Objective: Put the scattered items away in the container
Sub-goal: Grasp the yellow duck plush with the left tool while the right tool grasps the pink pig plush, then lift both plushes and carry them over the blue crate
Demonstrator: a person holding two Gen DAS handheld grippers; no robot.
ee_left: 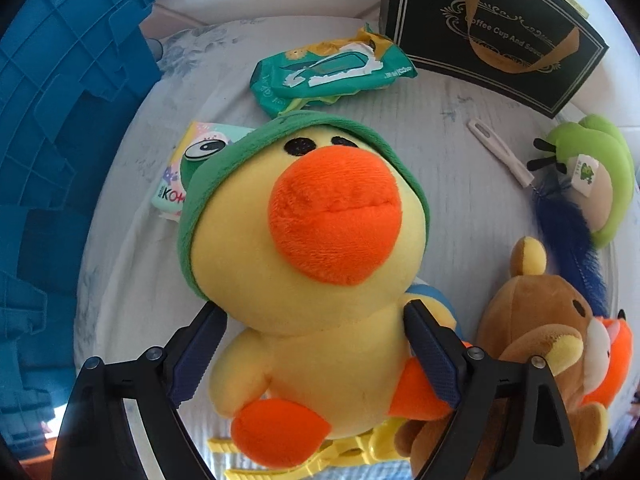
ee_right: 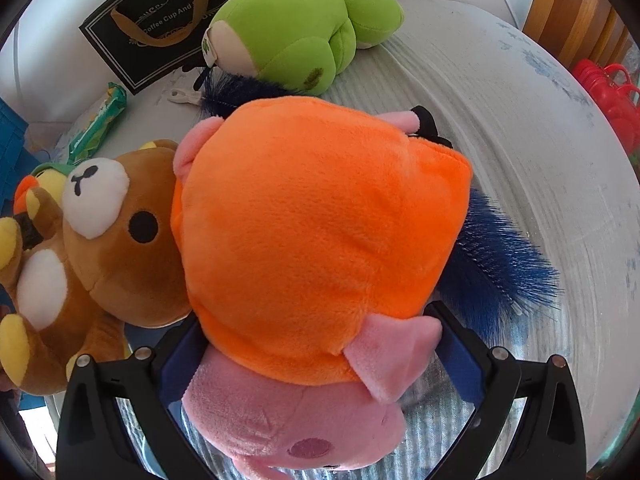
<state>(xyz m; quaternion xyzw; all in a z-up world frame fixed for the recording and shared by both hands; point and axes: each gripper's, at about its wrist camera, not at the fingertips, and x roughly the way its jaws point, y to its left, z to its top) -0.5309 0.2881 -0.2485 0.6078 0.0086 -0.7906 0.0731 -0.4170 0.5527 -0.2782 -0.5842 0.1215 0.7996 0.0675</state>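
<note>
A yellow duck plush (ee_left: 304, 288) with an orange beak and a green hood lies on the pale cloth. My left gripper (ee_left: 314, 310) stands open astride its body, one finger on each side below the head. A pink pig plush in an orange hood (ee_right: 320, 224) fills the right wrist view. My right gripper (ee_right: 314, 314) is open around the pig, with bare pad surface showing on both sides. The blue plastic crate (ee_left: 60, 120) stands at the left edge of the left wrist view. A brown bear plush (ee_right: 104, 248) lies between the duck and the pig.
A torn green wipes pack (ee_left: 332, 68), a tissue pack (ee_left: 180, 176), a black gift bag (ee_left: 492, 28), a white stick (ee_left: 500, 152), a green plush (ee_right: 304, 28) and a blue feathery brush (ee_right: 500, 268) lie about. A yellow plastic clip (ee_left: 320, 456) sits under the duck. Red plastic items (ee_right: 608, 92) stand off the table's right.
</note>
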